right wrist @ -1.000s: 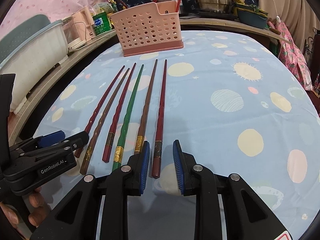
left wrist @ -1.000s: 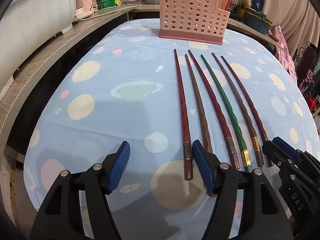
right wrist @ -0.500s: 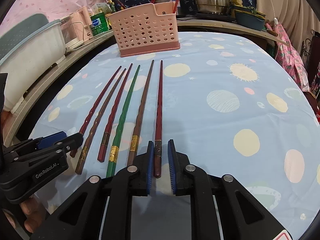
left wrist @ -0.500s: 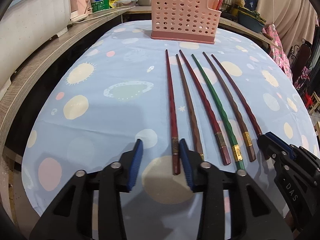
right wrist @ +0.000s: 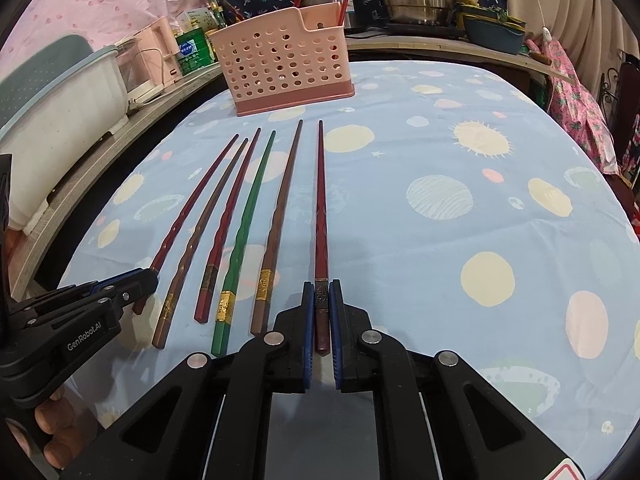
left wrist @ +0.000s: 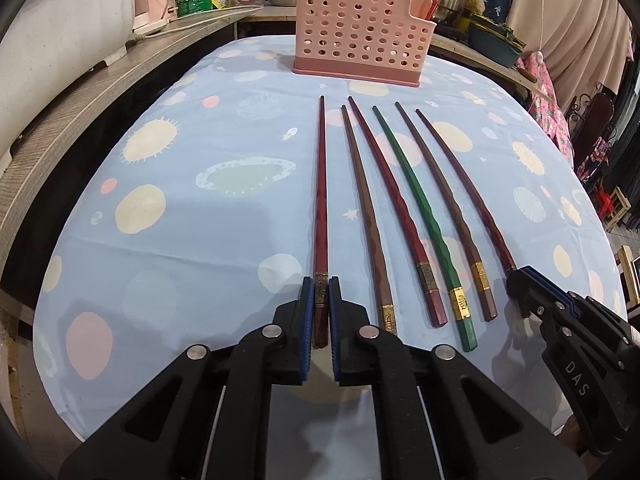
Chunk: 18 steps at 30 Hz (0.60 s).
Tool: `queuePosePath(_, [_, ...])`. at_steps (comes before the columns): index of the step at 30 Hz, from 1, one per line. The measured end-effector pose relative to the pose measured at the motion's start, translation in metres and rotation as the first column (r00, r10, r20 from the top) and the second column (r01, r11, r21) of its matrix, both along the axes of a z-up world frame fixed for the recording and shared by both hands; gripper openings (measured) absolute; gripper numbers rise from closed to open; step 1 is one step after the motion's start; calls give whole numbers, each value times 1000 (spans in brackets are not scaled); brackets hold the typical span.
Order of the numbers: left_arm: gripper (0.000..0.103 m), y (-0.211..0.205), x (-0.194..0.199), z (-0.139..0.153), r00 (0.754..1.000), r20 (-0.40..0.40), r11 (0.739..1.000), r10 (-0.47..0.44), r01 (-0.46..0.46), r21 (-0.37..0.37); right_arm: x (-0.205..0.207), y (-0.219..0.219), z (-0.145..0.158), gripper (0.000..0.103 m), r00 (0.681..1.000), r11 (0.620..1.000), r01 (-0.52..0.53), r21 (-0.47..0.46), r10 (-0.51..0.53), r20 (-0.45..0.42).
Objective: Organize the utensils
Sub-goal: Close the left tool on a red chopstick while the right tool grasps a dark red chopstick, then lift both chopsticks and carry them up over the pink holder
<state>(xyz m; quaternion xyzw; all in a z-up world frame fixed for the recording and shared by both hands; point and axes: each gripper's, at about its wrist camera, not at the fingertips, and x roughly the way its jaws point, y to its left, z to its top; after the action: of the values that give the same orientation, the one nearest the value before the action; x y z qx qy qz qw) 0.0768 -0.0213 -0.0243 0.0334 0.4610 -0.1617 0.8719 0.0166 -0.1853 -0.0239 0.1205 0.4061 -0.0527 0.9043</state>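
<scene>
Between blue pads of left gripper (left wrist: 320,300), just closed: handle end of leftmost dark red chopstick (left wrist: 320,200), pinched. Likewise right gripper (right wrist: 321,300), just closed, pinching rightmost dark red chopstick (right wrist: 321,208) near its banded end. Between the two, flat on planet-print tablecloth (left wrist: 200,240): brown, red, green (left wrist: 420,208) and brown chopsticks. Beyond their tips: pink perforated utensil basket (left wrist: 360,28).
</scene>
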Motion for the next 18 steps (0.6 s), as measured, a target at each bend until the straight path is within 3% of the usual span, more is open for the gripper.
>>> queuePosePath(9, [7, 0, 2, 8, 1000, -3, 1000, 13, -13, 2, -4, -6, 15, 8, 999, 1000, 5, 13, -6, 36])
queuePosePath(18, [7, -3, 9, 38, 999, 43, 1000, 16, -16, -10, 0, -19, 43, 8, 995, 999, 22, 43, -26, 94])
